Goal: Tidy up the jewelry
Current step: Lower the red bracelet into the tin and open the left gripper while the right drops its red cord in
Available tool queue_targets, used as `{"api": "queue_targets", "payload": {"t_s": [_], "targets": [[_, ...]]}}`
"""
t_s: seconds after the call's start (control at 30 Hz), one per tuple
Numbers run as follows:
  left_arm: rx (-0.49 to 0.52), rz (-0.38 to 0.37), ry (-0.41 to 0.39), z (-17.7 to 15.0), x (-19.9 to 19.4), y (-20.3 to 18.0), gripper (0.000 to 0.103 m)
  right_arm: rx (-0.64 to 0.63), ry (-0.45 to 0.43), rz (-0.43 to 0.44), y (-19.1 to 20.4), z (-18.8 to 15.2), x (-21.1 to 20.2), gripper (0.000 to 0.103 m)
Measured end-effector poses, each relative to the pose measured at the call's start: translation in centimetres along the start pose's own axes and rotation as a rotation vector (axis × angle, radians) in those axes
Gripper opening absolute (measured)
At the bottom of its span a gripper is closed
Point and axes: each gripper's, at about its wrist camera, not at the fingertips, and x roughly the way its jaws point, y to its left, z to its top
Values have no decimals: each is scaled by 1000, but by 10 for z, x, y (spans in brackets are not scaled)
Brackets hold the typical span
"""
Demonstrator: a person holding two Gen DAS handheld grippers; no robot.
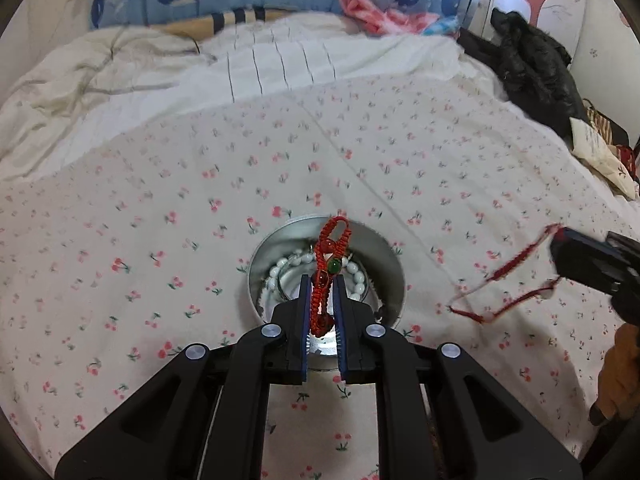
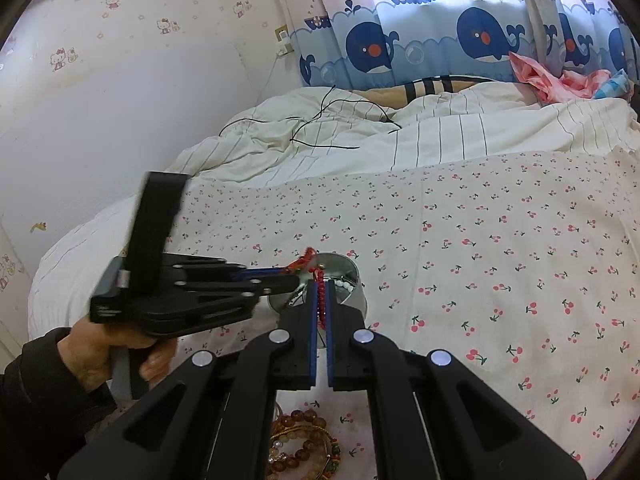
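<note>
My left gripper (image 1: 323,280) is shut on a red braided bracelet (image 1: 329,256) with a green bead, held over a round metal tin (image 1: 384,268) that holds a white bead bracelet (image 1: 356,276). My right gripper (image 2: 321,285) is shut on a thin red cord bracelet (image 2: 321,308); in the left wrist view the cord (image 1: 516,268) hangs as a loop from the right gripper (image 1: 560,240) to the right of the tin. The tin (image 2: 356,300) and the left gripper (image 2: 294,274) also show in the right wrist view. Several brown bead bracelets (image 2: 304,444) lie on the sheet under my right gripper.
The cherry-print sheet (image 1: 160,208) covers the bed. A rumpled striped duvet (image 2: 400,136) with a black cable (image 2: 320,120) lies at the back. Black clothing (image 1: 532,68) and a small cushion (image 1: 596,152) sit at the bed's right edge. Whale curtains (image 2: 440,40) hang behind.
</note>
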Motion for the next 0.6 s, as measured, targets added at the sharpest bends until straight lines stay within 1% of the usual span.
{"api": "queue_targets", "payload": {"t_s": [0.07,0.1,0.13,0.17,0.2,0.23,0.27,0.3,0.33,0.43,0.5,0.6], "targets": [[4,16,7,-1,4,1,14,1,4,4,0,1,3,4],[-1,21,4,-3,4,3,22,0,4,7,2,2,5,4],[-9,18,-1,-4,4,5,35,-3,3,10,3,3,6,4],[-20,11,-16,-5,1,8,41,-6,1,12,5,4,7,4],[-30,3,-29,-5,-2,10,45,-9,-4,14,7,5,7,4],[-35,0,-34,-5,-6,11,47,-10,-8,20,9,7,7,4],[-36,9,-39,-5,-10,11,50,-9,-12,25,10,9,7,4],[-36,33,-58,-6,-18,12,59,-5,-18,33,11,12,8,4],[-38,43,-71,-8,-24,14,63,2,-22,44,12,16,10,4],[-53,51,-92,-19,-45,20,64,24,-29,71,15,28,18,4],[-67,72,-101,-31,-57,25,66,30,-33,86,19,34,24,4],[-97,93,-105,-47,-65,30,68,23,-24,90,27,39,35,4]]}}
